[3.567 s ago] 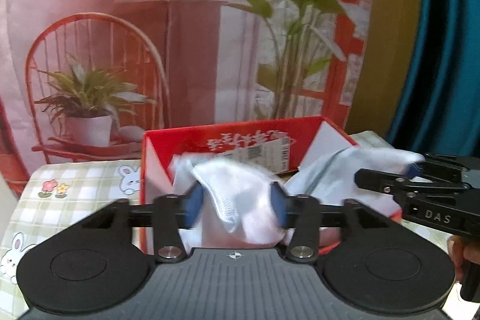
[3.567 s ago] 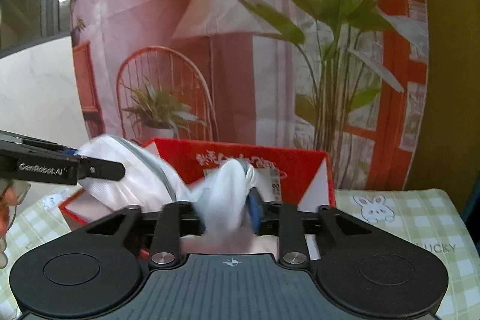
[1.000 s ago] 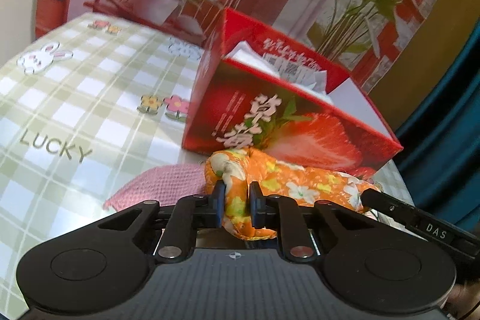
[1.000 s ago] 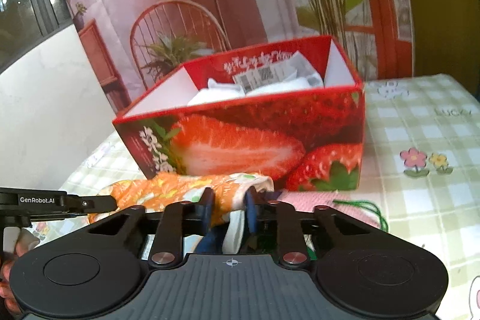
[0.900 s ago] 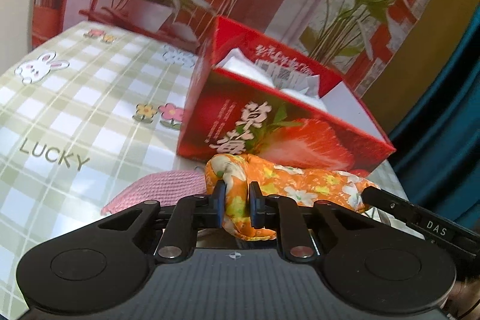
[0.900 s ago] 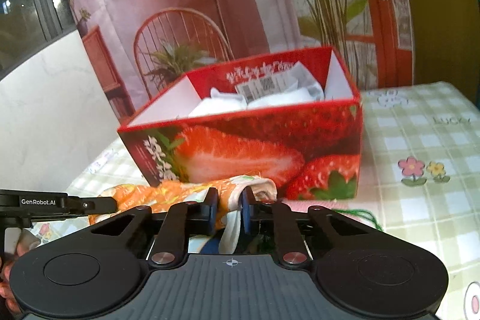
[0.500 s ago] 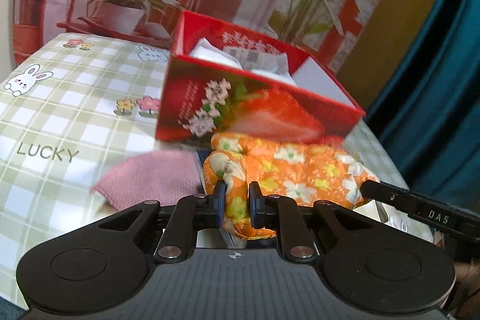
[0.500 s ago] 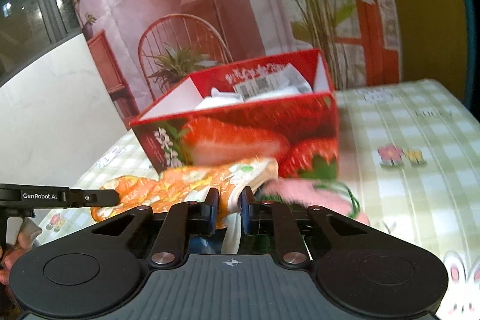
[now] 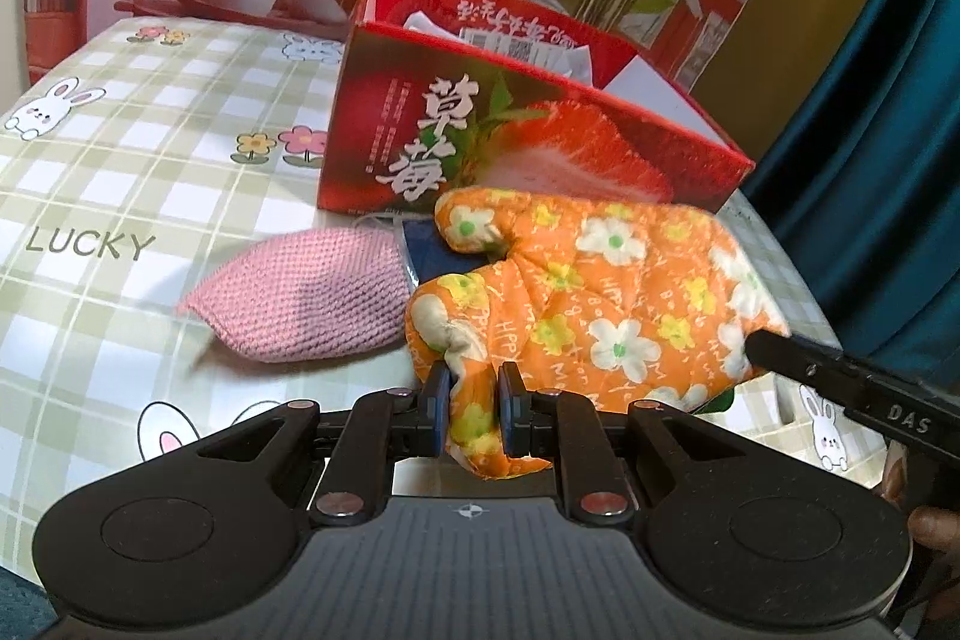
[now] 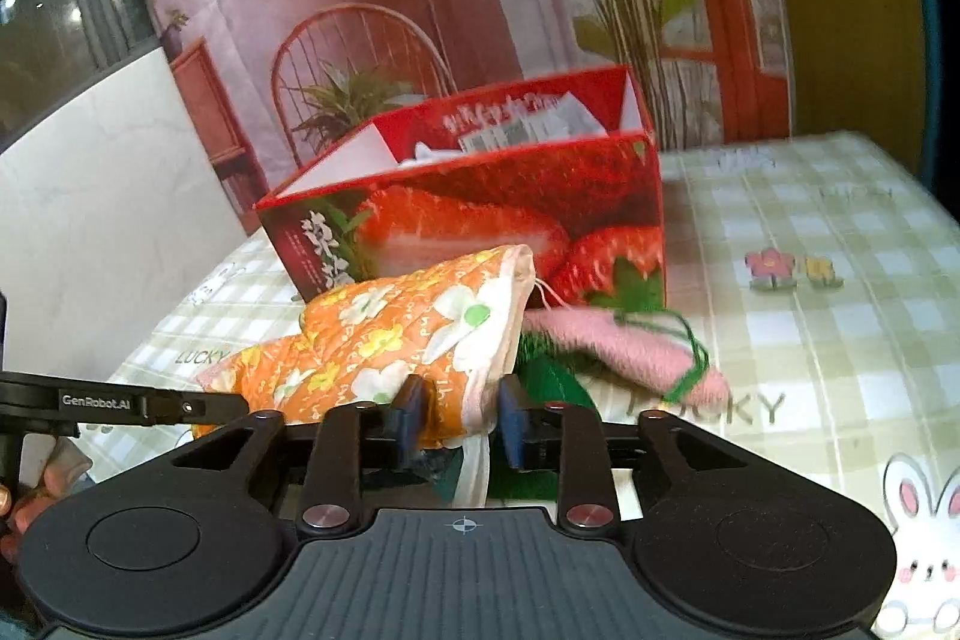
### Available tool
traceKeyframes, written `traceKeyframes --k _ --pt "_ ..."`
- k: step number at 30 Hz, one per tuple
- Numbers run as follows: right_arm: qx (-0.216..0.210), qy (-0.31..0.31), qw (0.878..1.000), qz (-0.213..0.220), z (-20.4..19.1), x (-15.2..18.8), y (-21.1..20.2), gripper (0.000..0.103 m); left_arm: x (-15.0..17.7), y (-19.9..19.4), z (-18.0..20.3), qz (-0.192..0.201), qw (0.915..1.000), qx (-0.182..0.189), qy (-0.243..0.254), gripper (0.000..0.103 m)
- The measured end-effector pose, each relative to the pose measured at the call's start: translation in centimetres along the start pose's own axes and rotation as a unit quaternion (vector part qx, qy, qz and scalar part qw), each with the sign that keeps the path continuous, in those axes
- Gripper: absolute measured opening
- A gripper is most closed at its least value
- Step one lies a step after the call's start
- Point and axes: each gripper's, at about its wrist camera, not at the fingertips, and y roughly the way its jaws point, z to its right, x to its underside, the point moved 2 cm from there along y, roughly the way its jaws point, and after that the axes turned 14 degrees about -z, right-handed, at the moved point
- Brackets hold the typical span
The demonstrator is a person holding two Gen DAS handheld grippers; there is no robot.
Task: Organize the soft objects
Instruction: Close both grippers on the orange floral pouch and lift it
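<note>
Our left tongs point(image 9: 471, 415) were clamped on the orange floral mitt point(image 9: 600, 304); our right tongs point(image 10: 459, 421) were opening around its cuff. The mitt lay on the table point(image 9: 120, 172), pink knit point(image 9: 306, 301) at ten o'clock, strawberry box point(image 9: 510, 142) at twelve.
</note>
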Motion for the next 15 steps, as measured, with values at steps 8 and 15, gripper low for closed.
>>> traceKeyframes --k 8,15 --pt "-0.008 0.011 1.000 0.002 0.1 -0.1 1.2 0.040 0.0 0.8 -0.3 -0.007 1.0000 0.004 -0.002 0.018" --pt "0.000 -0.004 1.000 -0.013 0.1 0.4 2.2 0.025 0.1 0.9 -0.1 -0.002 1.0000 0.002 -0.001 0.024"
